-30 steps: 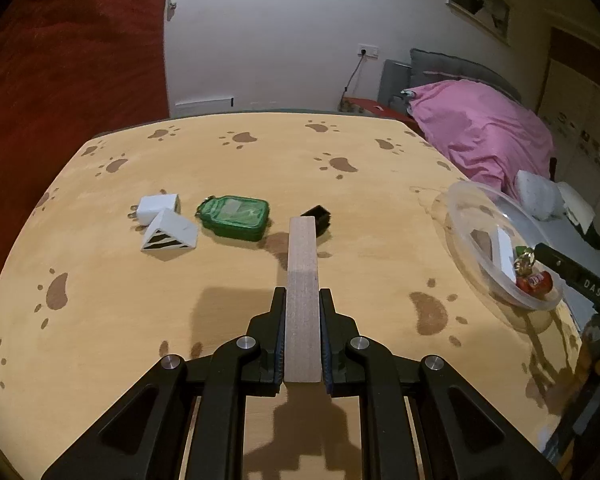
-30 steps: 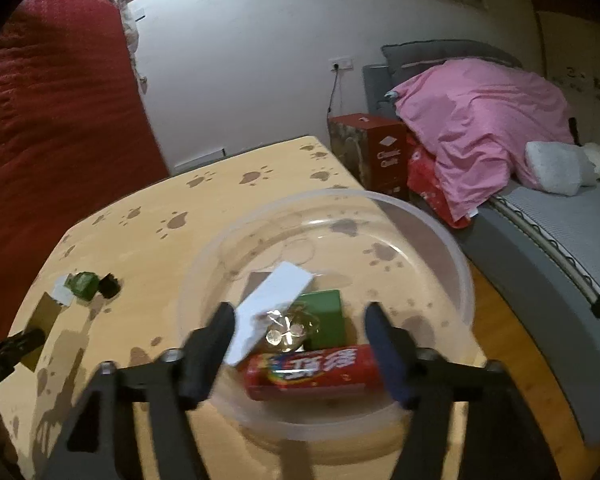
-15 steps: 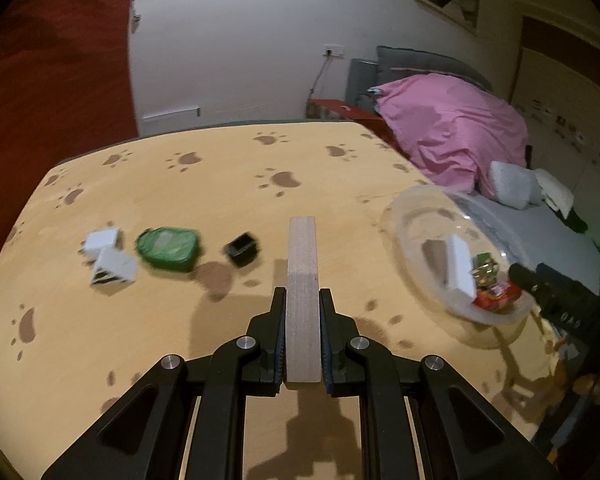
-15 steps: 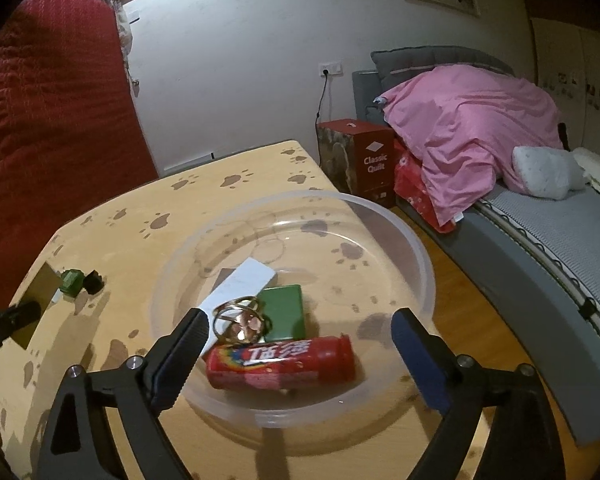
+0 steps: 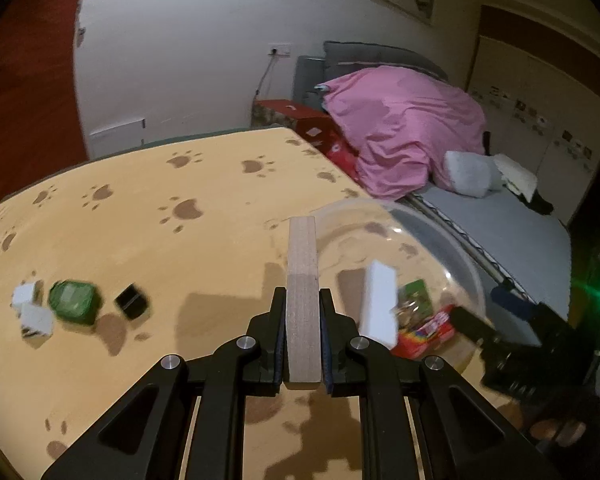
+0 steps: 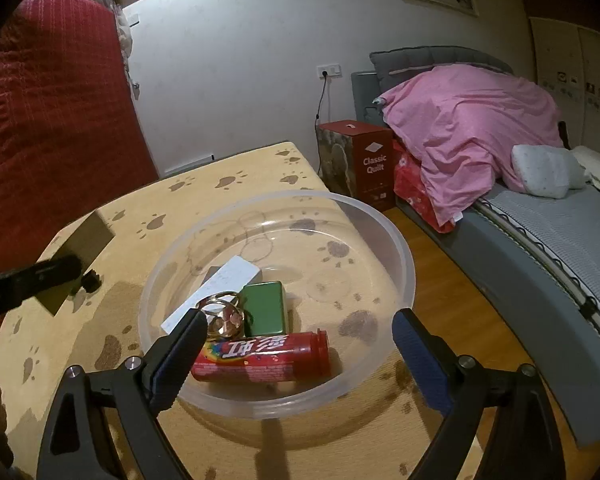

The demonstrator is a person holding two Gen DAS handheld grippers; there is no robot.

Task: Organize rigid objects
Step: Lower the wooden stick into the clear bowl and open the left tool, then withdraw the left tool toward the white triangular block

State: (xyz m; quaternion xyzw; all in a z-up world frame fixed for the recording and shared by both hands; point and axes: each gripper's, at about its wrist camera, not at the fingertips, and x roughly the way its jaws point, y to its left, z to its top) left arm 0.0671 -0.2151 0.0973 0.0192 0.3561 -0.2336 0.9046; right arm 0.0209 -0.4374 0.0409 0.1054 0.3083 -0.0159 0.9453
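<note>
My left gripper [image 5: 302, 312] is shut on a flat wooden block [image 5: 302, 280] held edge-up above the table, near the left rim of a clear plastic bowl [image 6: 380, 220]. From the right wrist view the block [image 6: 82, 248] hangs left of the bowl. The bowl holds a white block [image 6: 216, 290], a green tin [image 6: 265, 306], a gold metal ring puzzle [image 6: 224, 316] and a red candy tube [image 6: 260, 358]. My right gripper [image 6: 296, 344] is open and empty, its fingers wide apart at the bowl's near side.
On the paw-print table [image 5: 140, 208], a green tin [image 5: 74, 300], a small black cube [image 5: 131, 305] and two white blocks [image 5: 30, 308] lie at the left. A bed with a pink quilt [image 6: 472, 128] and red boxes [image 6: 364, 164] stand past the table's right edge.
My left gripper has carried the wooden block rightward toward the bowl. My right gripper has opened wider and backed off from the bowl's contents.
</note>
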